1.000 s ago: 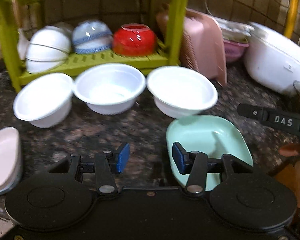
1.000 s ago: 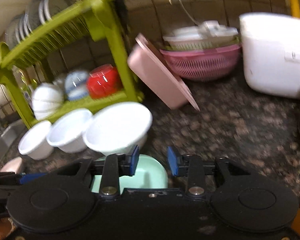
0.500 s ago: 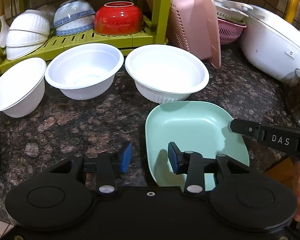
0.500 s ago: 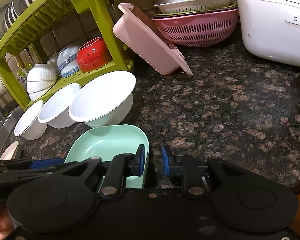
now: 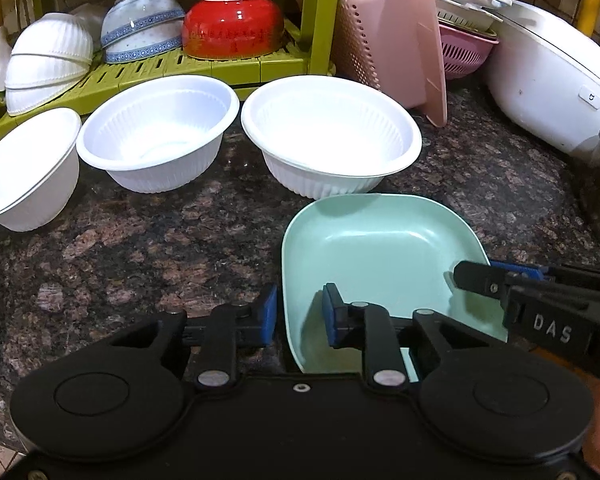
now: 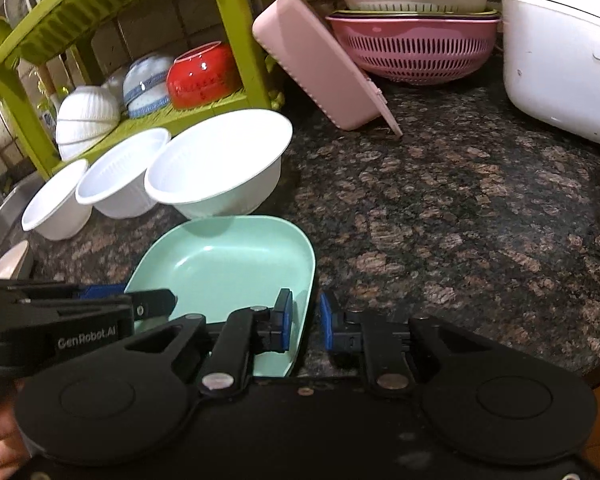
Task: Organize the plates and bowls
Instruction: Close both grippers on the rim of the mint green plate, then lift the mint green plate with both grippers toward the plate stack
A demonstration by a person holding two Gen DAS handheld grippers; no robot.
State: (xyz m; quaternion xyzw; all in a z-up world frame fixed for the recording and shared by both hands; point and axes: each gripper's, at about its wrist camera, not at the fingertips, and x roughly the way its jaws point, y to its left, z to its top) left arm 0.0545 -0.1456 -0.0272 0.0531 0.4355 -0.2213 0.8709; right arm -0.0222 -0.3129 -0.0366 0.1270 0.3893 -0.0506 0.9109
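The pale green square plastic plate (image 5: 380, 248) is lying flat on the dark speckled stone counter (image 6: 460, 220), at the near edge, just in front of the big white ribbed plastic bowl (image 5: 332, 136). Its left rim is placed between the fingers of the left gripper (image 5: 299, 314), and its right rim is placed between the fingers of the right gripper (image 6: 306, 320). Both pairs of tongs are spread apart around the rims, and nothing is squeezed yet.

Things could go wrong from here. If only one side is pinched, the plate may be tipped and dropped off the near edge. If the rims are pinched too close to the lip, the smooth plate may slip out when it is lifted. If the plate is pushed far, the big white bowl may be bumped.

Two more white plastic bowls (image 5: 156, 132) are lined up to the left of the big one. Behind them, upside-down bowls, one of them red (image 5: 232, 24), are kept on the lime green plastic dish rack (image 6: 228, 40), so a high swing toward it could knock them.
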